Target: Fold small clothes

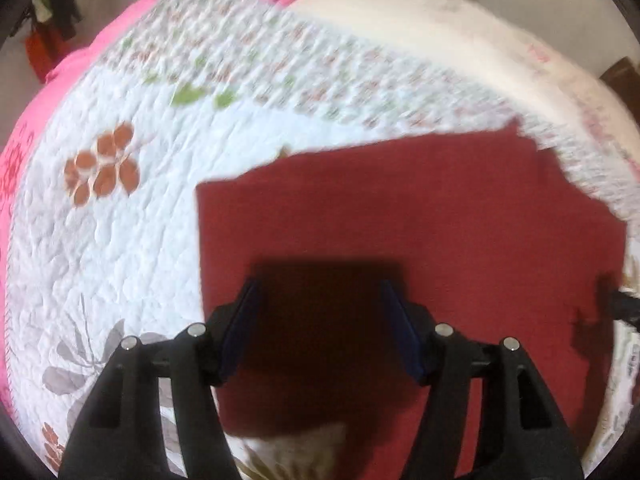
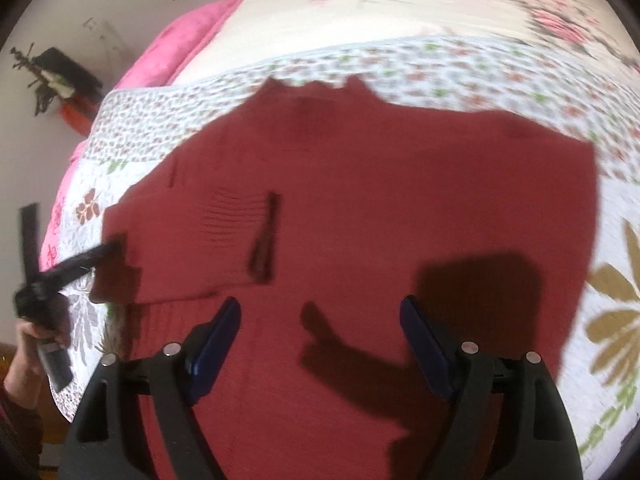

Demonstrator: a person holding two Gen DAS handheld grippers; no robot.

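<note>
One quilted floral bedspread (image 1: 132,220) covers the bed, with one pink blanket (image 2: 180,40) at its far left edge. One dark red garment (image 2: 360,200) lies spread flat on the quilt, a sleeve folded across its left side. Two grippers hover above it: the left gripper (image 1: 320,312) and right gripper (image 2: 320,328), each spread wide, holding nothing.

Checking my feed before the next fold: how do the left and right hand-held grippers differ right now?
The left hand-held gripper hangs over the red garment near its left edge, with quilt showing beside it; the right hand-held gripper hangs over the garment's middle, red cloth on both sides. In the right wrist view the left one sits at the garment's far left corner. Both are open and hold nothing.
</note>
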